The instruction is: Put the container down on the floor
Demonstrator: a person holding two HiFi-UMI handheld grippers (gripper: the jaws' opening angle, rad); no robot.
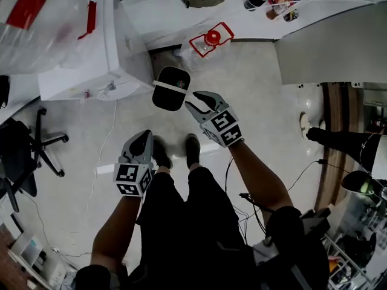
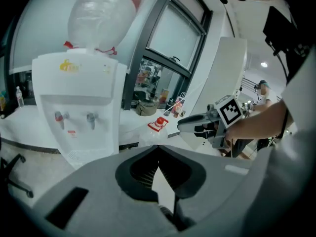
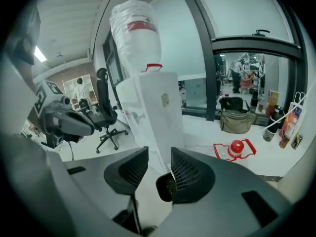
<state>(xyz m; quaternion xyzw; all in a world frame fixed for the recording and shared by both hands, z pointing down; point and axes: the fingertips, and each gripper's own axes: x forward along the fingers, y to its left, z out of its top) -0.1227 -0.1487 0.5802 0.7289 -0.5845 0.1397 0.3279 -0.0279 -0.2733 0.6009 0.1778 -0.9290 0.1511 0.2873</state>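
Both claws are hanging empty above a black container [image 1: 171,88] that is sitting on the floor [image 1: 254,101].
The right claw [image 3: 159,152] is keeping its jaws apart with nothing between the pads. The left claw [image 2: 158,149] is closing its jaw tips together, also on nothing. Neither is touching the white-banded container, which is resting on the floor as the task asks, just ahead of the person's shoes [image 1: 175,151], near the floor's edge below the water dispenser [image 1: 91,53]. Both forearms are reaching forward with the claws tilting downward, likely because the container needs no support.

Office: water dispenser [image 3: 158,112], swivel chair [image 3: 106,121], glass partitions [image 3: 237,14].
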